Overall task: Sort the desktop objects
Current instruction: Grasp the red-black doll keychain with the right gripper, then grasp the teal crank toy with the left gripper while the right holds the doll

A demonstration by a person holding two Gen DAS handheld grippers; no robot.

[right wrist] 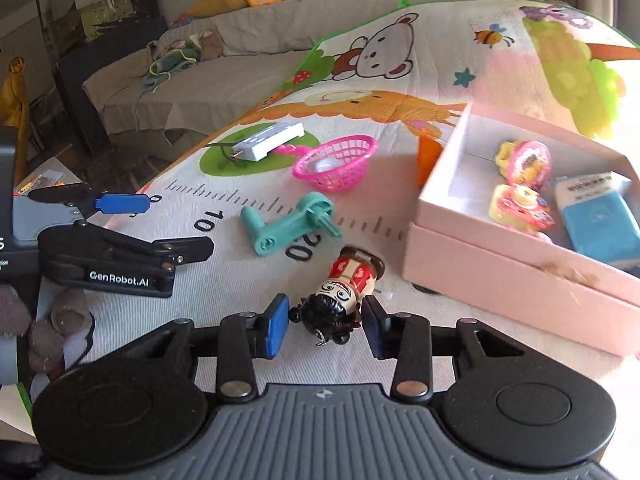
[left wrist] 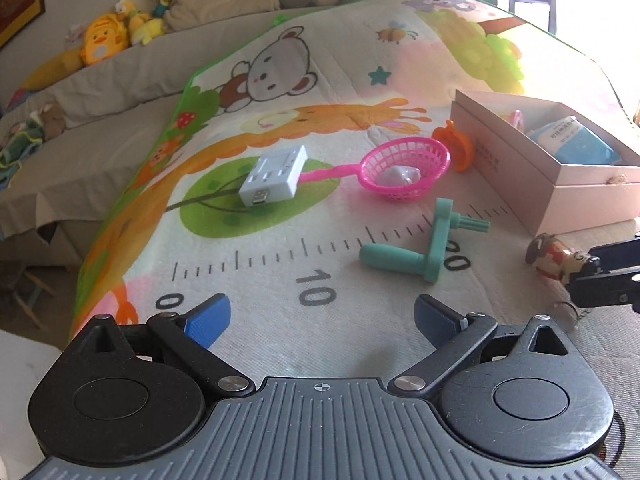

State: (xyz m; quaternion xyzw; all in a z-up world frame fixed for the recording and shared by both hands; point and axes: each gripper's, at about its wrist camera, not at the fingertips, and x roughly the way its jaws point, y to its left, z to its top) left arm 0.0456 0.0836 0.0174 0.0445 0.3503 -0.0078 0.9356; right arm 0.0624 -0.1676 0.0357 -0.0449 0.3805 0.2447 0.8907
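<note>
A small doll (right wrist: 344, 284) with black hair and a red and white dress lies on the play mat (right wrist: 240, 304), just in front of the pink box (right wrist: 500, 280). My right gripper (right wrist: 325, 326) is low over it, and the doll's head sits between the blue pads, close to both; I see no firm squeeze. The left wrist view shows the same doll (left wrist: 556, 258) at the tips of the right gripper (left wrist: 588, 276). My left gripper (left wrist: 322, 320) hovers open above the printed ruler with nothing between its fingers.
On the mat lie a teal crank handle (right wrist: 292, 224), a pink basket scoop (right wrist: 336, 162) holding a white object, a white socket block (right wrist: 268, 140) and an orange piece (right wrist: 428, 156). The box holds a blue packet (right wrist: 600, 216) and toy cakes (right wrist: 524, 164). Beyond is a sofa with plush toys.
</note>
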